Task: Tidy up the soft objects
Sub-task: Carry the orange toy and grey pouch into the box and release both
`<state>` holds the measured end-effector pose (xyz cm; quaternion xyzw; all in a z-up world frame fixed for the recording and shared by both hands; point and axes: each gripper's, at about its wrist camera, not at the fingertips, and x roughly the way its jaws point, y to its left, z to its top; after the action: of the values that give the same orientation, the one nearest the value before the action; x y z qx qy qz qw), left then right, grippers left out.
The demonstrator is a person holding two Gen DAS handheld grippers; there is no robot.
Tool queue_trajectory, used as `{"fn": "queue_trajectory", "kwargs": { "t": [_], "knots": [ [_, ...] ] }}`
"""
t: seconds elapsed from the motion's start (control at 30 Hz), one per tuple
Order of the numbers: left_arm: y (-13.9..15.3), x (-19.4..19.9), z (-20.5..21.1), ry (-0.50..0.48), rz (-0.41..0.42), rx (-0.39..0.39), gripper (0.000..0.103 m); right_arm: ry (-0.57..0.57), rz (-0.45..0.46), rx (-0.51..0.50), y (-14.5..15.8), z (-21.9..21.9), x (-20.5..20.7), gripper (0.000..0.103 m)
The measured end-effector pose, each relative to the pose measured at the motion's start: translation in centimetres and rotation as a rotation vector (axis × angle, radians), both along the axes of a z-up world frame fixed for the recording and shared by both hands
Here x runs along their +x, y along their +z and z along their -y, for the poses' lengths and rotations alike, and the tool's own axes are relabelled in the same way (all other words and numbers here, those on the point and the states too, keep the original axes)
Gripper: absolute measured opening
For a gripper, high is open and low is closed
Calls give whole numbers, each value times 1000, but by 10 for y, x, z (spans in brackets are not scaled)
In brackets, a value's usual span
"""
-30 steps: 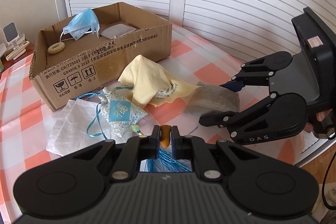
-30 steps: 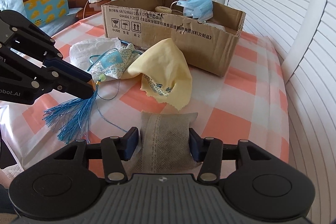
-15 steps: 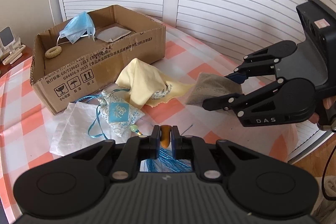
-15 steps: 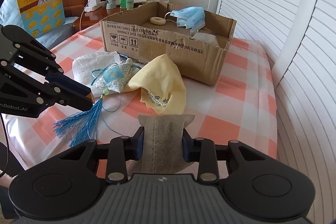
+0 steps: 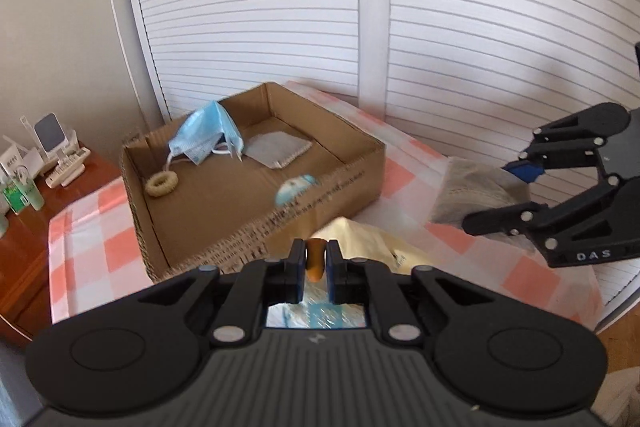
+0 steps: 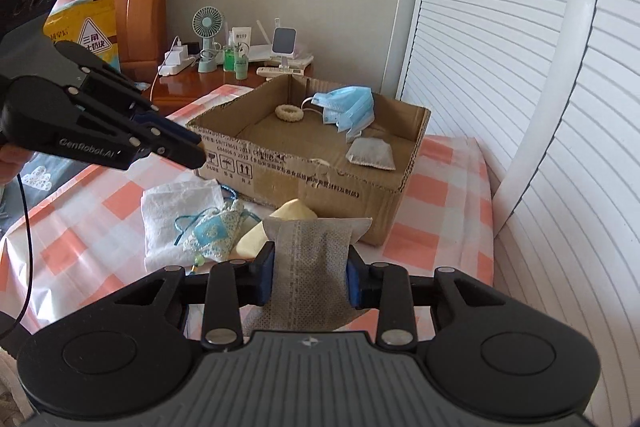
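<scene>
In the left wrist view, the left gripper (image 5: 316, 264) has its jaws drawn narrow onto a small orange bead (image 5: 315, 259), pinched between the blue pads; just beyond its fingertips stands the open brown cardboard box (image 5: 320, 183), and inside it, ahead and to the left, lie a crumpled light-blue face mask (image 5: 206, 137), a cream knitted ring (image 5: 161, 183) and a flat grey woven sachet (image 5: 277, 154); a small blue-and-white round object (image 5: 295, 189), blurred, shows by the near wall of the box; just right of the fingertips rises a soft pale-yellow cloth (image 5: 372, 243); well to the right the right gripper (image 5: 502, 197) clamps a grey fabric pouch (image 5: 478, 197) above the orange-and-white checked cloth (image 5: 400, 175).

In the right wrist view, the right gripper (image 6: 310, 277) is closed on the grey fabric pouch (image 6: 310, 267), a mesh-textured bag with a stitched centre seam, upright between the blue pads, its top edge flared wider than the squeezed middle; beyond it sits the cardboard box (image 6: 308, 179); ahead and left of the fingertips on the checked cloth (image 6: 424, 187) lie a patterned blue-and-white drawstring pouch with a teal cord (image 6: 214, 233), on a white crinkled sheet (image 6: 172, 215), and the yellow cloth (image 6: 296, 213); the left gripper (image 6: 198, 151) hovers far to the left, above the sheet, jaws close together.
</scene>
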<state>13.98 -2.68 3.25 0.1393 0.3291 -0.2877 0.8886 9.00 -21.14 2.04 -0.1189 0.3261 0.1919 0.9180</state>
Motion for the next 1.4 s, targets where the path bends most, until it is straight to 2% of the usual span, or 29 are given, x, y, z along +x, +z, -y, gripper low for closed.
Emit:
{"fn": "queue_trajectory", "kwargs": {
  "t": [0.13,0.3,0.37,0.4,0.43,0.47,0.5,0.57,0.7,0.83,0.97,1.07,1.23,1.4],
  "knots": [
    [8,26,7,33,40,8,8,-1,30,1,10,-1,10,39],
    [4,74,5,83,33,16,9,-6,51,5,18,-4,25,39],
    [-2,91,2,103,27,16,12,-10,54,7,20,-4,30,39],
    [-5,97,1,112,28,14,25,-10,55,8,20,-5,33,39],
    [-7,103,-2,128,24,6,47,-11,56,9,21,-5,34,39],
    [-10,107,-5,146,13,-1,59,-12,56,10,22,-6,37,39],
    [-12,110,-9,170,12,-9,75,-13,55,12,22,-6,39,39],
    [-12,109,-17,211,38,-28,78,-16,49,19,22,-7,45,39],
    [-8,94,-32,225,55,-28,97,-24,36,20,20,-11,55,39],
    [-2,63,-39,237,107,20,101,-33,25,27,19,-16,65,39],
    [-4,30,-46,246,103,50,102,-40,17,41,21,-23,76,39],
    [-6,5,-53,272,105,39,102,-46,10,50,23,-31,89,39],
    [-12,-23,-65,315,60,-32,102,-42,-15,58,26,-53,122,39],
    [-12,-43,-73,373,90,8,102,-36,-43,61,25,-81,162,39]
  ]
}}
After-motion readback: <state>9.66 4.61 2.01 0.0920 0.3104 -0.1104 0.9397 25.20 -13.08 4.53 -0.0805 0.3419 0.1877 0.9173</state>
